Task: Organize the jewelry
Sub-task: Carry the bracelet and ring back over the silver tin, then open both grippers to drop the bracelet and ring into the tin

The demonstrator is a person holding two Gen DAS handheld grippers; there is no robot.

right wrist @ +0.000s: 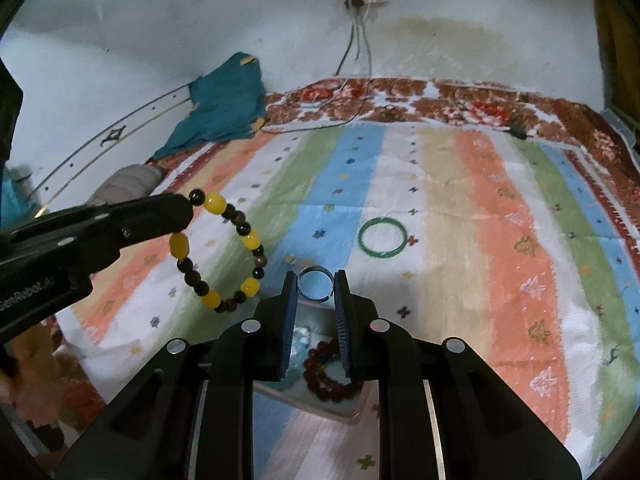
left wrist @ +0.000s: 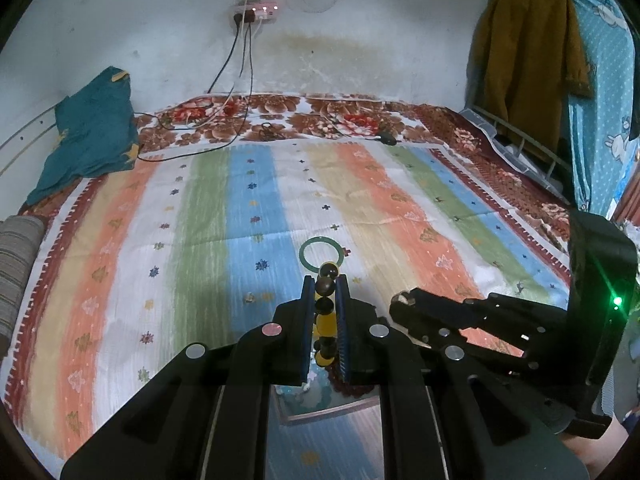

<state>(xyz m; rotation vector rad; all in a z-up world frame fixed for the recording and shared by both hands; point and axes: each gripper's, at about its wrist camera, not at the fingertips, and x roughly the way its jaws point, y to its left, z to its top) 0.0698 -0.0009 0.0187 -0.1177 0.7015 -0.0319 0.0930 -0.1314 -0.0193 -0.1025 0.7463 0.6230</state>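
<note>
- While the left gripper [left wrist: 325, 280] hangs above the striped bedspread [right wrist: 480, 208], its jaws are clamped on a beaded bracelet [right wrist: 218, 248] of yellow and dark beads, pinched at one side so the loop dangles free in the right wrist view.
- The bracelet looks strung, so I judge it limp and light: it will swing and drape, and the smooth round beads could roll out of a loose pinch; across the strand between two beads seems the surest hold.
- Below both grippers sits a box [right wrist: 340, 412], partly hidden, with a dark red bead bracelet [right wrist: 324, 376] already lying in it.
- The right gripper [right wrist: 316, 280] has its jaws partly apart, pressed on either side of a thin metal ring [right wrist: 314, 282].
- The ring looks stiff, small and slick; it may twist or pop out.
- Farther right, a green bangle [right wrist: 382, 237] lies flat on the bedspread, untouched; it looks rigid and possibly brittle, best taken across its rim.
</note>
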